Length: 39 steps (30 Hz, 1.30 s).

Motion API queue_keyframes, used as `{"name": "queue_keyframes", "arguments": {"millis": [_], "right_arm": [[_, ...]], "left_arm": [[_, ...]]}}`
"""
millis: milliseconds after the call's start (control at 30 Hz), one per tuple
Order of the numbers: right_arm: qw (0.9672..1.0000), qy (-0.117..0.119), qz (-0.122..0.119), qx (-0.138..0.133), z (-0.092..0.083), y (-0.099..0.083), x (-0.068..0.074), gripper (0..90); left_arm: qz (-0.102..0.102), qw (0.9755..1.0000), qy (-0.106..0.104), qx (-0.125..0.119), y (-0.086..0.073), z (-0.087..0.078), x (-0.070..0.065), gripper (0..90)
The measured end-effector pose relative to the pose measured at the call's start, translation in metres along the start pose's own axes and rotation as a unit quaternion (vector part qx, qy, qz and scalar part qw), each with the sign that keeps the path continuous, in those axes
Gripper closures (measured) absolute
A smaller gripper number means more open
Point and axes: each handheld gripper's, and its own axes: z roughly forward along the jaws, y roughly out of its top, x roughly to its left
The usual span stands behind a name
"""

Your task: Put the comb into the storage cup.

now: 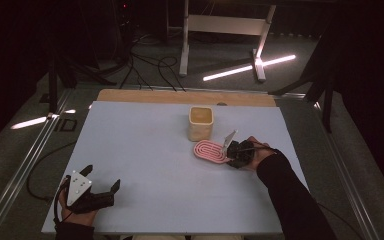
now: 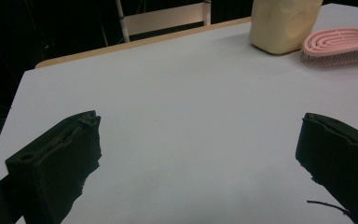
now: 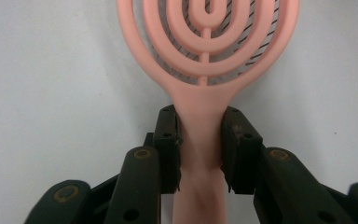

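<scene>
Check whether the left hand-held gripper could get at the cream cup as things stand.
Probably yes: the left hand-held gripper is open, and bare table lies between it and the cream cup; the pink brush sits off to the side.

We note the brush (image 3: 208,56) is pink, its back a pattern of nested oval loops with dark bristles showing through the gaps. At its 11 o'clock in the high view stands a cream-yellow cup (image 1: 200,123). Both gripper bodies are black; the left gripper (image 1: 102,180) bears a grey plate. The table (image 1: 145,165) is pale grey-blue with a tan far edge.
</scene>
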Motion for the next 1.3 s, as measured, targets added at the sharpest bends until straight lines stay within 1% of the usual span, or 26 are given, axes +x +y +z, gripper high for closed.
{"name": "queue_keyframes", "arguments": {"millis": [67,100,133,167,233,300,400,500,567,600,767,833,867,900,933,967,1000,1033,1067,1100,1133,1167,1200,1233,1267,1300], "right_arm": [[0.9999,0.005,0.008,-0.009,-0.002,-0.002,0.002,70.2],[0.9995,0.005,0.02,-0.024,-0.006,-0.003,0.003,70.2],[0.9995,0.005,0.02,-0.024,-0.006,-0.003,0.003,70.2],[0.9986,0.006,0.032,-0.041,-0.01,-0.005,0.003,70.2],[0.9984,0.005,0.035,-0.044,-0.013,-0.006,0.004,70.2],[0.9969,-0.001,0.049,-0.061,-0.02,-0.007,0.006,70.3],[0.9964,-0.005,0.053,-0.066,-0.022,-0.007,0.008,70.3],[0.9946,-0.024,0.065,-0.077,-0.03,-0.007,0.014,70.3],[0.9924,-0.041,0.075,-0.089,-0.036,-0.008,0.02,70.3],[0.9924,-0.041,0.075,-0.089,-0.036,-0.008,0.02,70.3],[0.9872,-0.059,0.102,-0.108,-0.044,-0.011,0.027,70.3],[0.9844,-0.061,0.115,-0.118,-0.048,-0.012,0.031,70.2],[0.9802,-0.063,0.13,-0.135,-0.052,-0.015,0.035,70.2],[0.9802,-0.063,0.13,-0.135,-0.052,-0.015,0.035,70.2],[0.9778,-0.063,0.139,-0.143,-0.054,-0.016,0.037,70.2],[0.9716,-0.063,0.16,-0.163,-0.057,-0.02,0.041,70.2],[0.9716,-0.063,0.16,-0.163,-0.057,-0.02,0.041,70.2],[0.9697,-0.062,0.165,-0.169,-0.058,-0.021,0.043,70.2],[0.9672,-0.064,0.173,-0.175,-0.059,-0.023,0.045,70.2],[0.9616,-0.066,0.184,-0.193,-0.061,-0.027,0.05,70.2],[0.9616,-0.066,0.184,-0.193,-0.061,-0.027,0.05,70.2],[0.9601,-0.068,0.187,-0.196,-0.061,-0.028,0.052,70.2],[0.9566,-0.084,0.191,-0.204,-0.063,-0.03,0.058,70.2],[0.9566,-0.084,0.191,-0.204,-0.063,-0.03,0.058,70.2],[0.9538,-0.087,0.194,-0.213,-0.064,-0.031,0.062,70.2],[0.9525,-0.091,0.196,-0.215,-0.064,-0.031,0.064,70.2]], "left_arm": [[0.0,1.0,0.0,0.0,0.0,0.0,0.0,0.4],[0.0,1.0,0.0,0.0,0.0,0.0,0.0,0.4],[0.0,1.0,0.0,0.0,0.0,0.0,0.0,0.4],[0.0,1.0,0.0,0.0,0.0,0.0,0.0,0.5],[0.0,1.0,0.0,0.0,0.0,0.0,0.0,0.4],[0.0,1.0,0.0,0.0,0.0,0.0,0.0,0.5],[0.0,1.0,0.001,0.0,0.0,0.0,0.0,0.4],[0.0,1.0,0.0,0.0,0.0,0.0,-0.001,0.5],[0.0,1.0,0.0,0.0,0.0,0.0,-0.001,0.4],[0.0,1.0,0.0,0.0,0.0,0.0,-0.001,0.4],[0.001,1.0,0.0,0.003,0.0,0.001,-0.001,0.4],[0.001,1.0,0.001,0.003,0.0,0.001,-0.001,0.5],[0.002,1.0,0.001,0.003,0.0,0.001,-0.001,0.4],[0.001,1.0,0.001,0.003,0.0,0.001,-0.001,0.4],[0.001,1.0,0.001,0.003,0.0,0.001,-0.001,0.4],[0.001,1.0,0.0,0.004,0.0,0.001,-0.001,0.5],[0.001,1.0,0.0,0.004,0.0,0.001,-0.001,0.5],[0.002,1.0,0.0,0.004,0.0,0.001,-0.001,0.5],[0.001,1.0,0.001,0.003,0.0,0.001,-0.001,0.4],[0.001,1.0,0.001,0.003,0.0,0.001,-0.001,0.4],[0.001,1.0,0.001,0.003,0.0,0.001,-0.001,0.4],[0.002,1.0,0.001,0.004,0.0,0.001,-0.001,0.4],[0.001,1.0,0.001,0.004,-0.001,0.001,-0.001,0.5],[0.001,1.0,0.0,0.005,-0.001,0.001,-0.001,0.5],[0.002,1.0,0.001,0.005,-0.001,0.001,-0.001,0.5],[0.002,1.0,0.001,0.005,-0.001,0.001,-0.001,0.4]]}}
